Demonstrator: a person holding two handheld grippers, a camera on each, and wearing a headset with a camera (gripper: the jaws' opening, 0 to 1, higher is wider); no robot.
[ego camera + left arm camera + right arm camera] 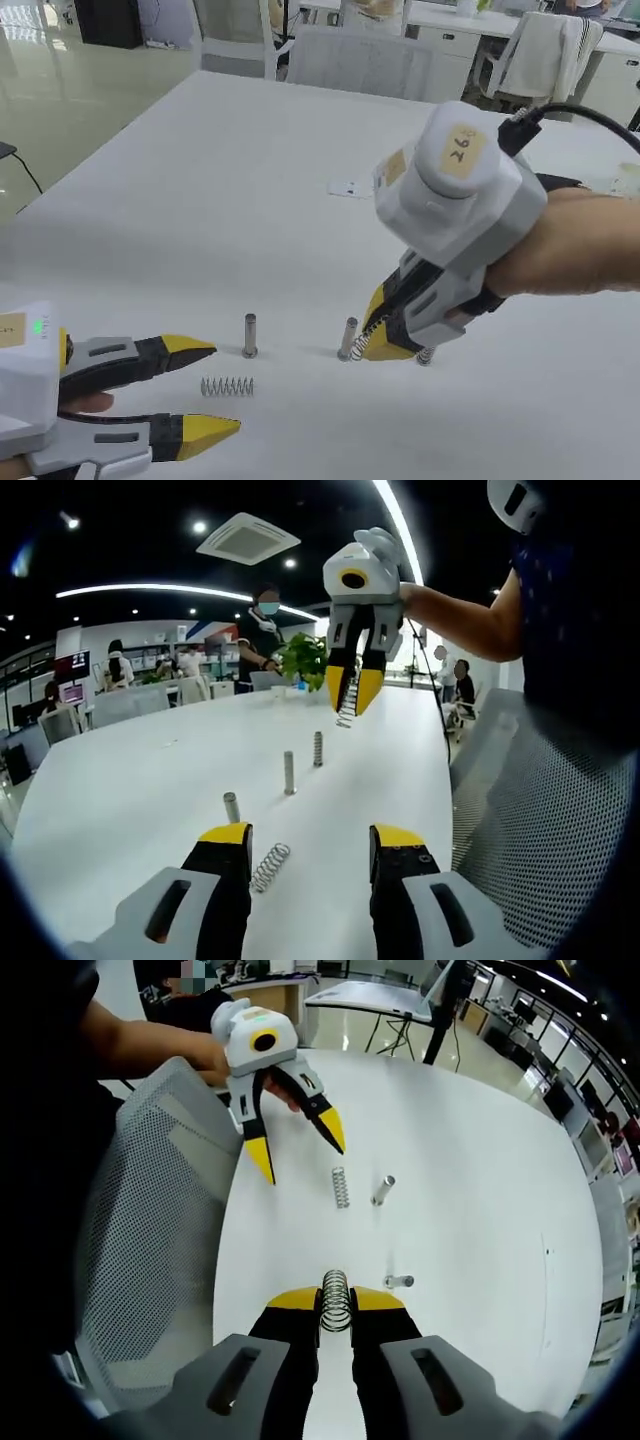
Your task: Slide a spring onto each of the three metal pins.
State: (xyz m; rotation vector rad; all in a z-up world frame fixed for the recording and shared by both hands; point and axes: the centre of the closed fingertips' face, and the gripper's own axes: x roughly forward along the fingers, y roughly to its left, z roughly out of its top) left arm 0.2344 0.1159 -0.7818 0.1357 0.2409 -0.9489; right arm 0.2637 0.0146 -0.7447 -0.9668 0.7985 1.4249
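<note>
Right gripper view: spring point(336, 1298) pinched by its sides in right gripper point(380, 327) fingers, just beside middle pin point(348, 338) | left gripper point(312, 838) fingers wide, loose spring point(227, 386) on counter point(250, 200) between them | likely light, squashy, apt to flick out; hold gently mid-coil, bore clear

Ahead of the parted jaws of your left gripper point(312, 835) a loose spring point(270, 866) is lying, with a pin point(231, 806) standing beyond. A second pin point(398, 1281) is crowding the jaws of your right gripper point(337, 1310), which are clamping the held spring point(336, 1290). The bench point(250, 200) beyond is lying bare.
</note>
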